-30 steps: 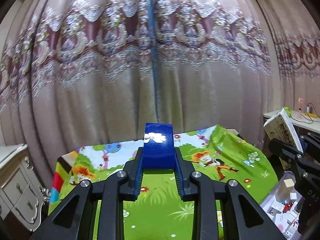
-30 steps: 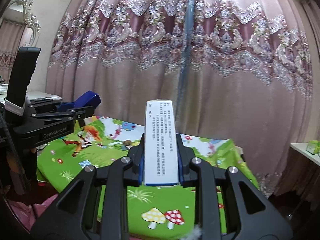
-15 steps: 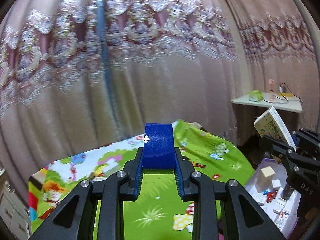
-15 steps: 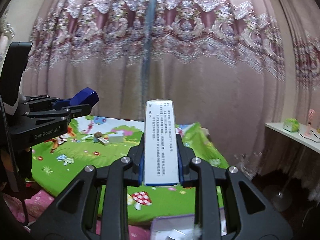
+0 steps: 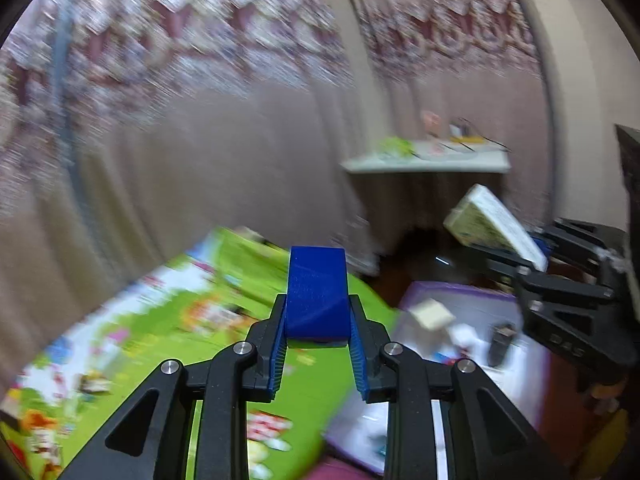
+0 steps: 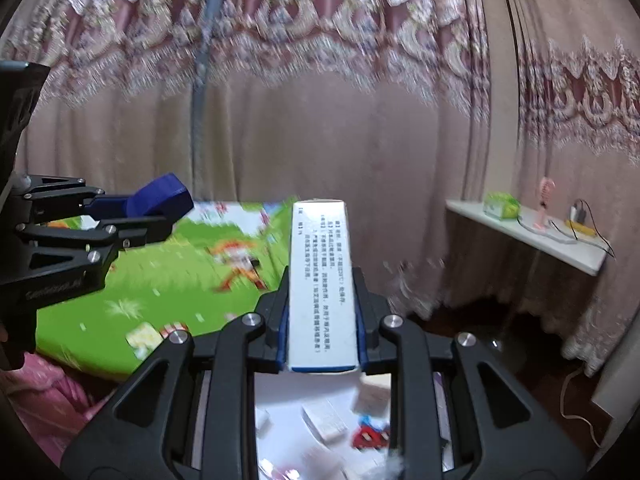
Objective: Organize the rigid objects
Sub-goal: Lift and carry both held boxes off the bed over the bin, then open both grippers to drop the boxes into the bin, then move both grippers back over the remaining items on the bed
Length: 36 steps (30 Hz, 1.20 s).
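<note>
your left gripper [image 5: 318, 334] has its jaws clamped on the blue block [image 5: 318, 300], which stands up between the ribbed blue pads [image 5: 280, 346], and your right gripper [image 6: 322, 320] has its jaws pressed tight against the two long sides of the white printed box [image 6: 322, 284], so both hands are loaded and neither piece is put away yet. the bin [image 5: 472, 300], a purple-edged container with a white inside, sits just off the near edge of the green cartoon mat [image 5: 160, 320], below and to the right of your left gripper and directly beneath your right one. it already holds several small things: a pale cube [image 5: 432, 314], a dark piece beside it, a small red toy [image 6: 370, 436] and some white packets, so part of the sorting looks done. the mat is too blurred to say for sure what else lies on it. what's left, as i judge it, is to bring both pieces over the bin and let them go, then check the mat for leftovers
</note>
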### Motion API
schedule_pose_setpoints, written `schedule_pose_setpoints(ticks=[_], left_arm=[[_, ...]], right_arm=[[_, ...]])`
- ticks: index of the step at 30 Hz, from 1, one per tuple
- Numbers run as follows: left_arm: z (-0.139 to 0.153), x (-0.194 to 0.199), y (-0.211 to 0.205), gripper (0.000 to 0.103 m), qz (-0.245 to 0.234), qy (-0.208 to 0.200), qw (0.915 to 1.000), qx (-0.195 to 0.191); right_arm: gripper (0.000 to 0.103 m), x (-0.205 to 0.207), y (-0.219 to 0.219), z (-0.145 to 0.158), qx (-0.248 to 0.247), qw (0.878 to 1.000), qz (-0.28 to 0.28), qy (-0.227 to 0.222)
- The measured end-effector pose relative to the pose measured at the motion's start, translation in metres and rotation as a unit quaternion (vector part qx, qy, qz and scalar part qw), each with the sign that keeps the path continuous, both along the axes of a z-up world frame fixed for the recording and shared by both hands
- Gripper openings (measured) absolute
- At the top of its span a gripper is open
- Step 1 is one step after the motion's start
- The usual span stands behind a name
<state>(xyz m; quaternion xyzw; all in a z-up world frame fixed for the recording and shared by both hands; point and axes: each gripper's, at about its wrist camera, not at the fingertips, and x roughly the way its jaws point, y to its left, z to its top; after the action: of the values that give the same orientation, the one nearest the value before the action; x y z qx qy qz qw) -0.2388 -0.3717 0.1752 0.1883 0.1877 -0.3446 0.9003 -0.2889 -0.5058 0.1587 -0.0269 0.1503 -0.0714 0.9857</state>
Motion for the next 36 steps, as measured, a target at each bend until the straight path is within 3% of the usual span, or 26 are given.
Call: schedule_pose_setpoints(ticks=[3, 6, 7, 8, 10, 14, 17, 20, 22, 25, 29, 33, 35, 36], left_arm=[[-0.027, 0.010, -0.022, 0.029, -0.055, 0.092, 0.9941, 0.016], [-0.060, 0.022, -0.038, 0.034, -0.117, 0.207, 0.9711, 0.021], [-0.069, 0.026, -0.041, 0.039, -0.126, 0.234, 0.9638, 0.024], [-0.078, 0.029, -0.042, 0.050, -0.127, 0.253, 0.9587, 0.029], [-0.087, 0.035, -0.037, 0.056, -0.118, 0.266, 0.9565, 0.029], [-0.097, 0.058, 0.001, 0.066, -0.062, 0.242, 0.9680, 0.019], [-0.107, 0.088, 0.052, 0.069, 0.019, 0.217, 0.9759, 0.015], [-0.117, 0.120, 0.110, 0.069, 0.104, 0.203, 0.9735, 0.015], [-0.121, 0.137, 0.154, 0.070, 0.158, 0.189, 0.9690, 0.015], [-0.131, 0.160, 0.225, 0.070, 0.238, 0.181, 0.9541, 0.012], [-0.149, 0.191, 0.318, 0.072, 0.337, 0.182, 0.9236, 0.008], [-0.164, 0.212, 0.379, 0.072, 0.399, 0.197, 0.8956, -0.001], [-0.170, 0.219, 0.409, 0.072, 0.416, 0.228, 0.8796, -0.035], [-0.169, 0.219, 0.415, 0.075, 0.422, 0.226, 0.8768, -0.043]], right_arm=[[0.029, 0.000, -0.012, -0.012, -0.003, 0.999, -0.012, 0.043], [0.031, 0.004, -0.021, -0.030, -0.008, 0.994, -0.026, 0.102], [0.040, 0.006, -0.024, -0.037, -0.008, 0.992, -0.031, 0.122], [0.059, 0.010, -0.027, -0.041, -0.005, 0.989, -0.039, 0.140], [0.072, 0.013, -0.032, -0.048, 0.011, 0.987, -0.050, 0.154], [0.075, 0.030, -0.020, -0.043, 0.018, 0.989, -0.033, 0.144], [0.081, 0.060, 0.015, -0.043, 0.010, 0.987, 0.031, 0.155], [0.082, 0.098, 0.059, -0.052, 0.008, 0.979, 0.106, 0.177], [0.082, 0.129, 0.092, -0.065, 0.009, 0.966, 0.159, 0.202], [0.082, 0.170, 0.139, -0.088, 0.005, 0.946, 0.220, 0.236], [0.082, 0.229, 0.199, -0.121, -0.006, 0.913, 0.291, 0.287], [0.082, 0.288, 0.250, -0.137, -0.005, 0.893, 0.333, 0.304], [0.082, 0.317, 0.274, -0.142, 0.006, 0.884, 0.346, 0.315], [0.082, 0.330, 0.284, -0.144, 0.007, 0.882, 0.349, 0.318]])
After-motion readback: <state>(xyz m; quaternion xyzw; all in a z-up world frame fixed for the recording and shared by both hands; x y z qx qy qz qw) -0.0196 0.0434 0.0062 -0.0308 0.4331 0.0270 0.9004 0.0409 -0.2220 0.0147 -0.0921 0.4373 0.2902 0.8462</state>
